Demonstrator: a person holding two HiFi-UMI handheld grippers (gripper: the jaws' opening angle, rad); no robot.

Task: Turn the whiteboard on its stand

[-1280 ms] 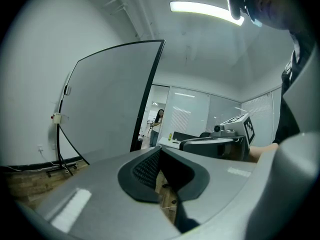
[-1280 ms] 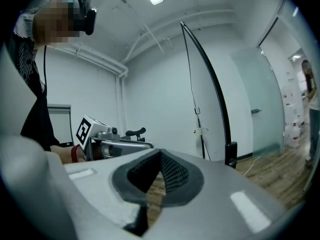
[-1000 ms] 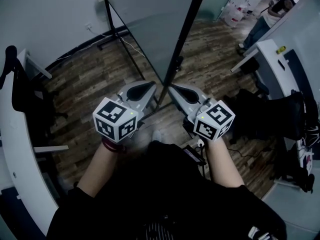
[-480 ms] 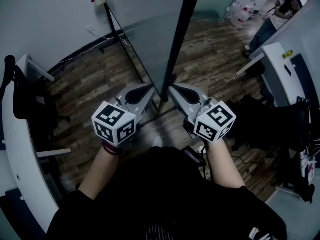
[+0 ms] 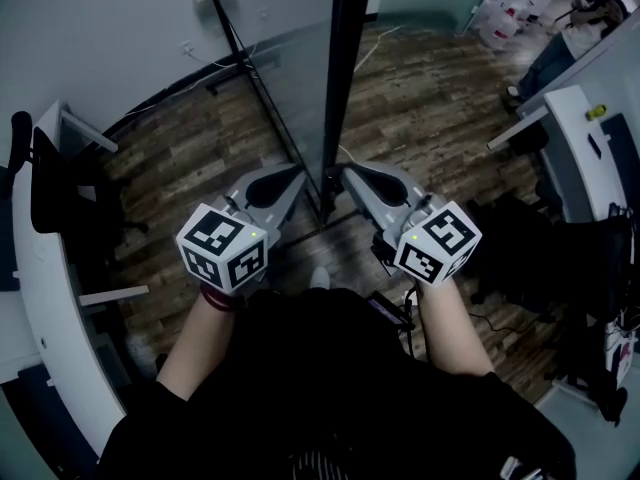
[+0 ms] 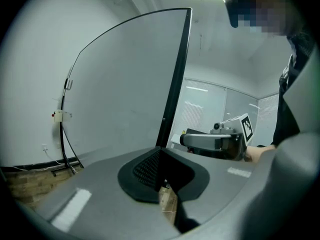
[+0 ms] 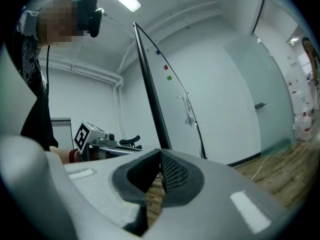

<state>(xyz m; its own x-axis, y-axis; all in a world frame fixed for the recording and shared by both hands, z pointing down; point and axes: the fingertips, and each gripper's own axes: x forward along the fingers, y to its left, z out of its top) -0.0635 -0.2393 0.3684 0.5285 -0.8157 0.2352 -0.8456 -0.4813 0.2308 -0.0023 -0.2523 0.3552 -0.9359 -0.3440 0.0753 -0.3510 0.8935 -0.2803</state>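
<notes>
In the head view the whiteboard (image 5: pixel 285 78) stands almost edge-on, and its black frame edge (image 5: pixel 335 68) runs straight down between my two grippers. My left gripper (image 5: pixel 306 176) is shut, its tip against the board's left side at the frame. The right gripper (image 5: pixel 347 175) is shut too, with its tip close to the frame's other side. Nothing is clamped in either. The left gripper view has the board's white face (image 6: pixel 125 84) rising from the closed tips (image 6: pixel 160 151). In the right gripper view the other face (image 7: pixel 190 94) rises behind the closed tips (image 7: pixel 160 153).
The stand's black leg and cable (image 5: pixel 245 63) run along the wood floor behind the board. A white desk (image 5: pixel 40 298) curves on the left, another desk (image 5: pixel 590 138) and dark chairs (image 5: pixel 530 238) are on the right. A person (image 5: pixel 565 33) stands far right.
In the head view the board's frame edge has swung from slanting right to nearly vertical. Both shut grippers kept to either side of it and moved along with it.
</notes>
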